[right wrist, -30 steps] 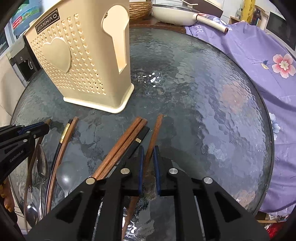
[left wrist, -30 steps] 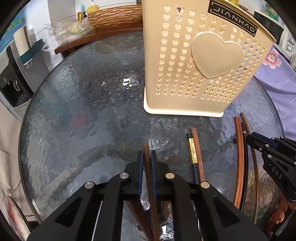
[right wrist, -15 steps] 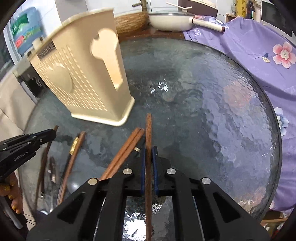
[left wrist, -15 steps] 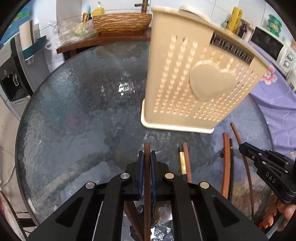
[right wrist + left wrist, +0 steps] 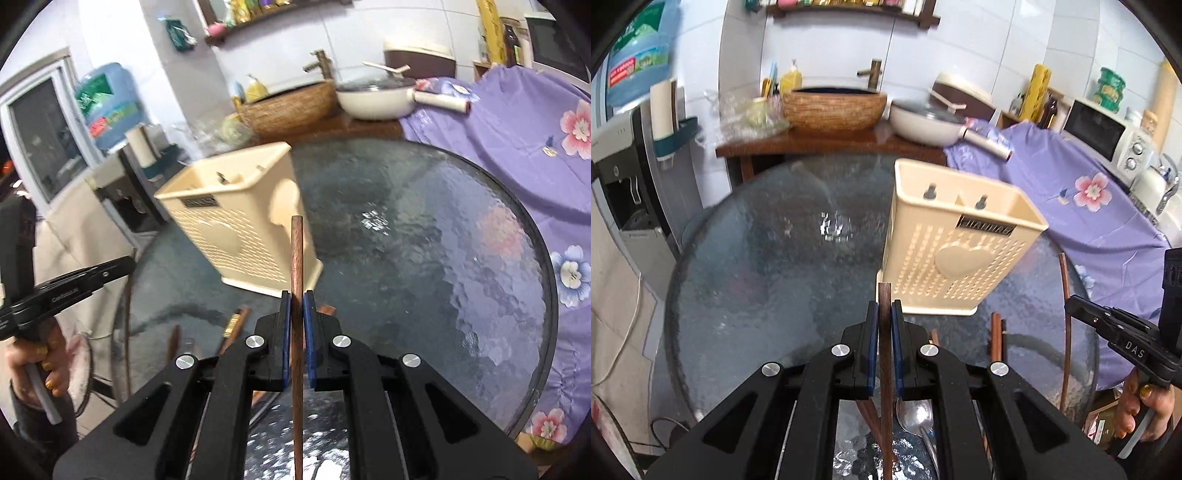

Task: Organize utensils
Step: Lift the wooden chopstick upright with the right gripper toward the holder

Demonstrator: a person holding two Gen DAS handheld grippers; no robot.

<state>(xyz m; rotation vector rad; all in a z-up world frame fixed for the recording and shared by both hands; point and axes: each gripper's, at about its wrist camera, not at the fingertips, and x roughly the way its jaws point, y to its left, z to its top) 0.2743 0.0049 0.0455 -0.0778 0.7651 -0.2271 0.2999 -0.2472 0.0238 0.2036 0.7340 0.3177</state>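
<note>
left view: left gripper clamped on one brown chopstick; stick runs straight up between the blue pads, tip just past them; it looks lifted off the glass table
holder: cream utensil holder stands upright on the table, just ahead and to the right of the stick tip; open top faces up; inside looks empty as far as this angle shows
right gripper, seen from left: right gripper at the right edge, a hand on its handle; a thin brown stick rises from its tip; jaws hard to read from here
leftovers, left view: spoon on the glass under the left gripper; more chopsticks lying near the holder base
right view: right gripper pinched tight on a second chopstick; a long stretch of it sticks out ahead, overlapping the holder's side in the picture; holder sits ahead and to the left, blurred
left gripper, seen from right: left gripper at the left edge, hand below it; jaws hard to read from here
leftovers, right view: gold-banded chopstick and other sticks lying left of the right gripper
progress: early, by my read; two sticks in hand, none visibly in the holder; left to do: drop both in, then clear the spoon and remaining sticks off the glass
</note>
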